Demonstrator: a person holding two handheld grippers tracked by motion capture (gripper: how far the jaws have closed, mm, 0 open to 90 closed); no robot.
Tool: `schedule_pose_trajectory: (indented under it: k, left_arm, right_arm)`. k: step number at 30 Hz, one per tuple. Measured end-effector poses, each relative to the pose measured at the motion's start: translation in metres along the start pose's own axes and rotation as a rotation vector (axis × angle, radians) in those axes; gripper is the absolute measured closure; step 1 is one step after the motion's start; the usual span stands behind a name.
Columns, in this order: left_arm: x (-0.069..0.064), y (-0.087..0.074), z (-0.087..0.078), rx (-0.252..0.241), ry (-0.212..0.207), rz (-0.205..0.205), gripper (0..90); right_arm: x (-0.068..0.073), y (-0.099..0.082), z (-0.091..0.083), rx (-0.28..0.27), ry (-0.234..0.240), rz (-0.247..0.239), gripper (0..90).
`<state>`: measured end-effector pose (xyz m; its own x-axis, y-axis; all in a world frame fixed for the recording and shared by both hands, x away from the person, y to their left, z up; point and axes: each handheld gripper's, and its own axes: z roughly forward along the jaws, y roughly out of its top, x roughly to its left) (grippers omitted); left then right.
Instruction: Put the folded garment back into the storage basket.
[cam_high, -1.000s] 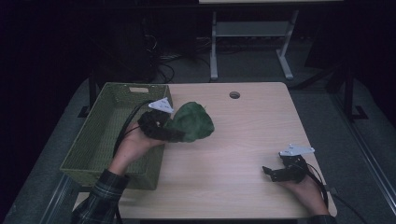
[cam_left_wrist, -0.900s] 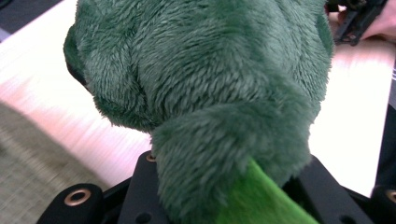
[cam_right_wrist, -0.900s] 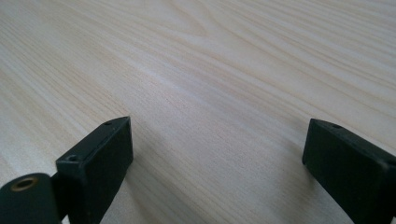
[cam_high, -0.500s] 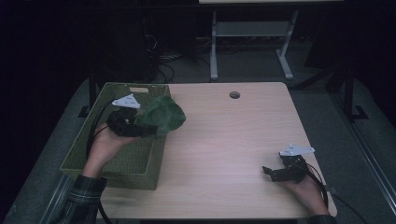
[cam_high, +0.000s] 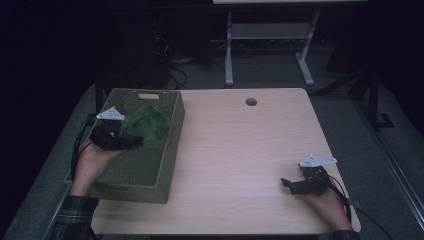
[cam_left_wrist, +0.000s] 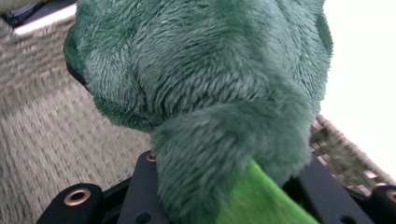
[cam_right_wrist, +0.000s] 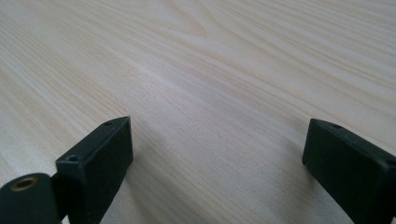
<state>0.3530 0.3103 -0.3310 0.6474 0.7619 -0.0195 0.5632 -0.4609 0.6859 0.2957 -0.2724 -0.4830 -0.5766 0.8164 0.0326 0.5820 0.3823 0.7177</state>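
- One woven green basket (cam_high: 150, 172) stands at the left of the high view, on the left part of the pale wooden desk (cam_high: 235, 150), with a cut-out handle in its far wall.
- Over the open top of the basket, toward its far end, hangs a green plush toy (cam_high: 146, 125), carried by the left hand-held gripper (cam_high: 131, 141).
- Seen along the left hand-held gripper's jaws, the plush toy (cam_left_wrist: 205, 88) sits right between them, dark green fur with a brighter green strip at the bottom edge of the frame; the jaws are clamped on it.
- Behind the toy in that view runs the basket's woven inner wall (cam_left_wrist: 42, 126) at the left, and its rim at the lower right.
- Whether anything already lies on the basket's floor is hard to make out in the dim high view; the part that shows looks like bare weave.
- At the lower right of the high view the right hand-held gripper (cam_high: 288, 184) rests low on the desk, well apart from the basket, a hand (cam_high: 327, 202) behind it.
- Its own view shows the two black jaws standing wide apart, with bare wood grain (cam_right_wrist: 210, 84) between them and nothing gripped.
- A small round hole (cam_high: 251, 102) sits in the desk near its far edge, at upper centre of the high view.
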Motion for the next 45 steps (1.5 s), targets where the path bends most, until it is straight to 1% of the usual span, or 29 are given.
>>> schedule_pose_trajectory:
  k: [1, 5, 10, 12, 14, 15, 16, 19, 22, 24, 27, 29, 31, 32, 36, 40, 41, 42, 45]
  left_arm:
    - [0.002, -0.003, 0.002, 0.006, 0.002, 0.001, 65.7]
    - [0.009, -0.013, 0.011, 0.024, 0.008, -0.024, 65.6]
    - [0.014, -0.021, 0.025, 0.056, 0.011, -0.025, 65.4]
    - [0.016, -0.025, 0.030, 0.066, 0.012, -0.036, 65.2]
    - [0.018, -0.027, 0.035, 0.082, 0.012, -0.033, 65.0]
    - [0.018, -0.028, 0.037, 0.084, 0.013, -0.041, 64.8]
    - [0.019, -0.030, 0.039, 0.093, 0.011, -0.037, 64.8]
    - [0.019, -0.033, 0.045, 0.106, 0.009, -0.043, 64.4]
    - [0.019, -0.036, 0.050, 0.127, 0.016, -0.043, 64.1]
    - [0.019, -0.037, 0.053, 0.147, 0.024, -0.033, 63.9]
    - [0.019, -0.038, 0.056, 0.157, 0.017, -0.038, 63.0]
    - [0.020, -0.039, 0.058, 0.176, 0.011, -0.035, 61.8]
    - [0.019, -0.040, 0.060, 0.187, 0.010, -0.036, 58.8]
    - [0.019, -0.040, 0.060, 0.189, 0.010, -0.042, 55.8]
    - [0.021, -0.041, 0.063, 0.206, 0.015, -0.059, 40.1]
    - [0.021, -0.042, 0.065, 0.215, 0.036, -0.054, 27.7]
    - [0.021, -0.043, 0.066, 0.215, 0.039, -0.060, 24.6]
    - [0.021, -0.042, 0.066, 0.218, 0.047, -0.053, 22.6]
    - [0.022, -0.042, 0.065, 0.200, 0.060, -0.053, 14.6]
  right_arm:
    - [0.000, 0.000, 0.000, 0.000, 0.000, 0.000, 8.1]
    - [0.000, 0.000, 0.000, 0.001, -0.001, -0.002, 8.1]
    - [0.000, 0.000, 0.000, 0.000, -0.004, -0.001, 8.1]
    - [0.000, 0.000, 0.000, 0.000, -0.004, -0.001, 8.1]
    - [0.000, 0.000, 0.000, 0.000, -0.004, -0.001, 8.1]
    - [0.000, 0.000, 0.000, 0.000, -0.004, -0.001, 8.1]
    - [0.000, 0.000, 0.000, 0.000, -0.004, -0.001, 8.1]
    - [0.000, 0.000, 0.000, 0.000, -0.004, -0.001, 8.1]
    - [0.000, 0.000, 0.000, 0.000, -0.004, -0.001, 8.1]
    - [0.000, 0.000, 0.000, 0.000, -0.004, -0.001, 8.1]
    - [0.000, 0.000, 0.000, 0.000, -0.004, -0.001, 8.1]
    - [0.000, 0.000, 0.000, 0.000, -0.005, -0.002, 8.1]
    - [0.000, 0.000, 0.000, 0.000, -0.004, -0.001, 8.1]
    - [0.000, 0.000, 0.000, 0.000, -0.004, -0.002, 8.1]
    - [0.000, 0.000, 0.000, 0.000, -0.004, -0.002, 8.1]
    - [0.000, 0.000, 0.000, 0.000, -0.004, -0.002, 8.1]
    - [0.000, 0.000, 0.000, 0.000, -0.004, -0.001, 8.1]
    - [0.000, 0.000, 0.000, 0.000, -0.004, -0.001, 8.1]
    - [0.000, 0.000, 0.000, 0.000, -0.004, -0.002, 8.1]
